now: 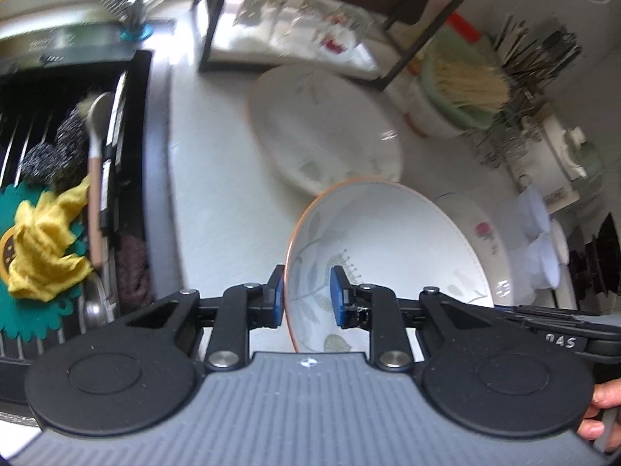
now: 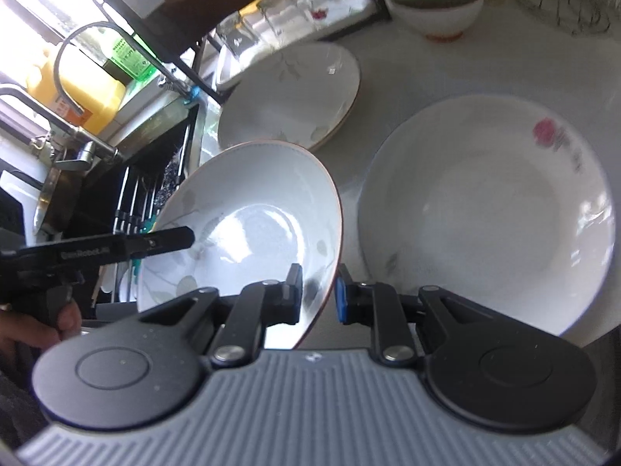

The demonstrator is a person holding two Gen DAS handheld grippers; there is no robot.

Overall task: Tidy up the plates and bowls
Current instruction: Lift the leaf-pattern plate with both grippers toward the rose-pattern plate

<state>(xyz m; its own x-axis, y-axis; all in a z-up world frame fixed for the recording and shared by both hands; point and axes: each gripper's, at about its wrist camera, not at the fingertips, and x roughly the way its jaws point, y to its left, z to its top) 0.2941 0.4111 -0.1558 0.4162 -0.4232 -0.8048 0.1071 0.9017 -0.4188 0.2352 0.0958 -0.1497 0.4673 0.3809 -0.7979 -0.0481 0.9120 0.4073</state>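
Left wrist view first: the left gripper (image 1: 306,296) is nearly closed, its blue pads pinching the left rim of a leaf-pattern bowl (image 1: 388,256), one pad outside and one inside the rim. The bowl is tilted up off the white counter (image 1: 217,178), its orange edge line facing the camera. Beyond it on the counter sits a leaf-pattern plate (image 1: 322,128), and to the right there's a rose plate (image 1: 481,240) partly hidden behind the bowl. Far left is the black sink (image 1: 73,124) with a yellow cloth (image 1: 46,244) and a scrub brush (image 1: 95,178) lying in it (pretty blurry over there). The right gripper's black body pokes in at the right edge with fingertips (image 1: 599,407) of a hand on it. Right wrist view: the right gripper (image 2: 319,296) is also almost shut, clamped on the bowl's (image 2: 248,225) right rim, so both tools hold the same bowl on opposite sides. The left gripper's finger (image 2: 163,240) reaches onto the bowl's left edge. The rose plate (image 2: 489,209) lies flat just to the right, and the leaf plate (image 2: 291,93) sits farther back, near a metal rack (image 2: 202,58).
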